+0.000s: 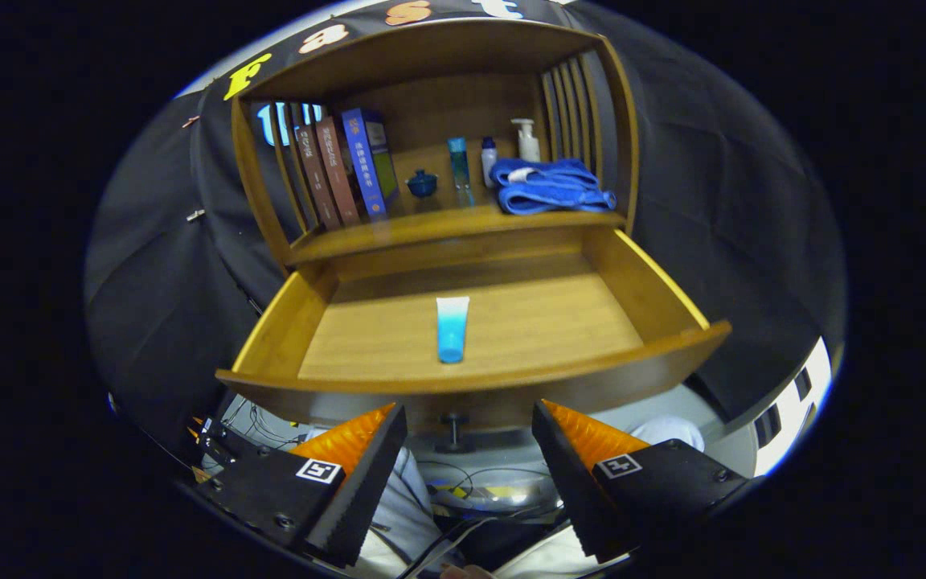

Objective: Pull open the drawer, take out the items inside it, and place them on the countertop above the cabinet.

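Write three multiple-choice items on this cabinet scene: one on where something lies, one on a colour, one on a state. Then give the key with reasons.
1. Where does the tube lie?
A. on the countertop beside the towel
B. on the floor of the drawer
C. between the fingers

2. What colour is the folded towel on the countertop?
A. blue
B. orange
C. white

3. How does the gripper stand?
A. shut on the knob
B. shut on the tube
C. open, holding nothing

Key: 1 B, the tube rests on the drawer's wooden bottom, beyond the fingers. 2 A, the cloth is blue throughout. 3 C, a wide gap separates the fingers, with the knob ahead, untouched.
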A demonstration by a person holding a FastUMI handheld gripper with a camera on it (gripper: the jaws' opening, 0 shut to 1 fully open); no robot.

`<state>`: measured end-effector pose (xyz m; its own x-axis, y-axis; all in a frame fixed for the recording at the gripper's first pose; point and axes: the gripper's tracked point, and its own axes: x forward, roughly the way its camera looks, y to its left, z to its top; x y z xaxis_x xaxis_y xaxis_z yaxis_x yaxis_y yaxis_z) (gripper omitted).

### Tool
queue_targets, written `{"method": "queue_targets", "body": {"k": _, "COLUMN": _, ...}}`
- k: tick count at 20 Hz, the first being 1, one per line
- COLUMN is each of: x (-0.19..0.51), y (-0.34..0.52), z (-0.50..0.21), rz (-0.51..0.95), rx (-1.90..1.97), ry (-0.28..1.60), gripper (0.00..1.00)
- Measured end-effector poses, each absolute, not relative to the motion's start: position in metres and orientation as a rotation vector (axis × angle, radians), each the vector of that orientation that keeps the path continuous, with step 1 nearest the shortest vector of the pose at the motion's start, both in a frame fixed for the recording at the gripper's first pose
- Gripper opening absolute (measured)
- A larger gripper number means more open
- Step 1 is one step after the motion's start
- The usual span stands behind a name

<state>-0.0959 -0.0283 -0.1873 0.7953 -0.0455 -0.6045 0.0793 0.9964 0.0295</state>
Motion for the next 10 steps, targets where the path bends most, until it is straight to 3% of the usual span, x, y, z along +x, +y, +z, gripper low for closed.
{"method": "queue_targets", "body": {"k": 3, "x": -0.051, "y": -0.02, "z": -0.177, "rz": -0.027, "rx": 0.055, "ry": 0.665, "gripper": 0.99}}
{"method": "queue_targets", "body": {"k": 10, "x": 0.027, "y": -0.018, "z": -0.228, "rz": -0.033, "rx": 0.075, "ry": 0.917, "gripper": 0.99}}
